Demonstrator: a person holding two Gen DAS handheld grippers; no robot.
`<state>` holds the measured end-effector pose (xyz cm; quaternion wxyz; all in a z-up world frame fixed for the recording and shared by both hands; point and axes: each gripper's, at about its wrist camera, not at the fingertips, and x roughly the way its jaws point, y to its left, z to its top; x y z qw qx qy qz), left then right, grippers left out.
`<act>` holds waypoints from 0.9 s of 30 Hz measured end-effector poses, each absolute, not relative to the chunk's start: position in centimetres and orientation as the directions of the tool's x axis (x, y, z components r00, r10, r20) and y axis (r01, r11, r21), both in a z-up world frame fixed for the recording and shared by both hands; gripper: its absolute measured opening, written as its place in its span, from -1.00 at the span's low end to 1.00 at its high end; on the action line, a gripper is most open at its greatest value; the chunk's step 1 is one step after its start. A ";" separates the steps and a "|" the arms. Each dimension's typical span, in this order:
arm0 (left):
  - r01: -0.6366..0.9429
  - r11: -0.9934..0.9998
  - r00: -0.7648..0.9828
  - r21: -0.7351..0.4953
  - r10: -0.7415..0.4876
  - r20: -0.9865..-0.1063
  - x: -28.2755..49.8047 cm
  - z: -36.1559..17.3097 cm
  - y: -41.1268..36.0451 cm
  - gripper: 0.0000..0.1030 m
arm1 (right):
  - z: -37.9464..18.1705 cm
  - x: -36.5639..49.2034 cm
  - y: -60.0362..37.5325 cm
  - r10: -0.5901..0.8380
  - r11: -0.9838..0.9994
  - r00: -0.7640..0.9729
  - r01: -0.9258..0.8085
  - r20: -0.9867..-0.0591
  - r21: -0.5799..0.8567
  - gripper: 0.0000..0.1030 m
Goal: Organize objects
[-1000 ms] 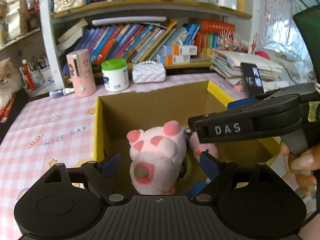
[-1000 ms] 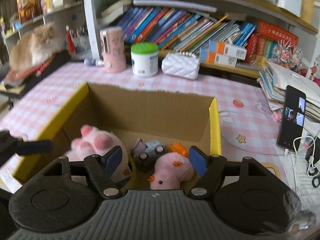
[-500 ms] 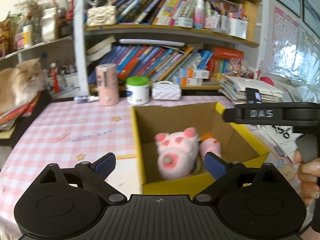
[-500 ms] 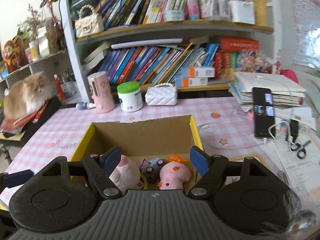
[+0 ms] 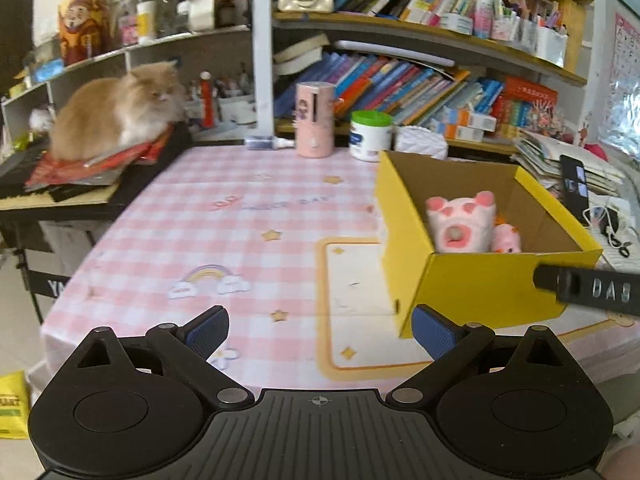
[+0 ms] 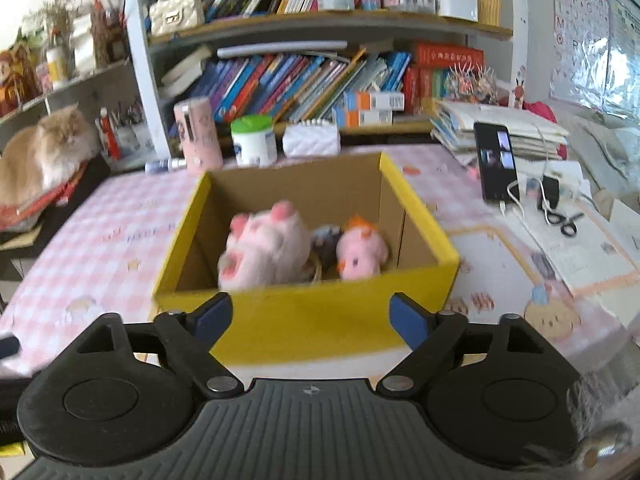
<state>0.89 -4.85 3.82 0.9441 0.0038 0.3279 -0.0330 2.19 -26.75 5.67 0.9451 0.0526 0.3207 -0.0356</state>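
With my left gripper (image 5: 318, 330) and right gripper (image 6: 311, 316) both wide open and empty, I would scan the surface (image 5: 224, 240) before revisiting the box (image 6: 304, 320).

A lived-in home study or child's room; a white-framed wooden bookshelf (image 6: 320, 24) crammed with leaning colourful books rises behind a desk (image 5: 224, 236) covered in a pink-and-white checked cloth printed with stars and a rainbow; a fluffy ginger-and-white cat (image 5: 116, 108) lies on a stack of red papers to one side; a cream quilted handbag with a pearl handle (image 6: 175, 8) sits on the upper shelf; an alphabet chart (image 6: 578, 12) hangs on the wall; a yellow cardboard box (image 6: 304, 320) holds pink plush toys (image 6: 264, 248).
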 end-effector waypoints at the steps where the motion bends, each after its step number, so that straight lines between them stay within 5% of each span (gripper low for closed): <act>1: 0.063 0.998 0.785 -0.013 -0.057 -0.617 0.6 3.9 -4.6 0.93 | 5.4 1.7 -26.3 -0.041 0.992 0.786 0.106 -0.617 0.069 0.79; 7: 0.057 0.998 0.784 -0.002 -0.046 -0.619 -1.0 3.6 -3.1 0.95 | 4.6 -0.7 -23.9 -0.110 0.989 0.772 0.148 -0.626 0.008 1.00; 27: 0.066 0.996 0.767 0.065 -0.009 -0.642 -3.6 2.1 -1.9 0.95 | 2.3 -5.2 -19.6 -0.165 0.986 0.725 0.148 -0.669 -0.083 1.00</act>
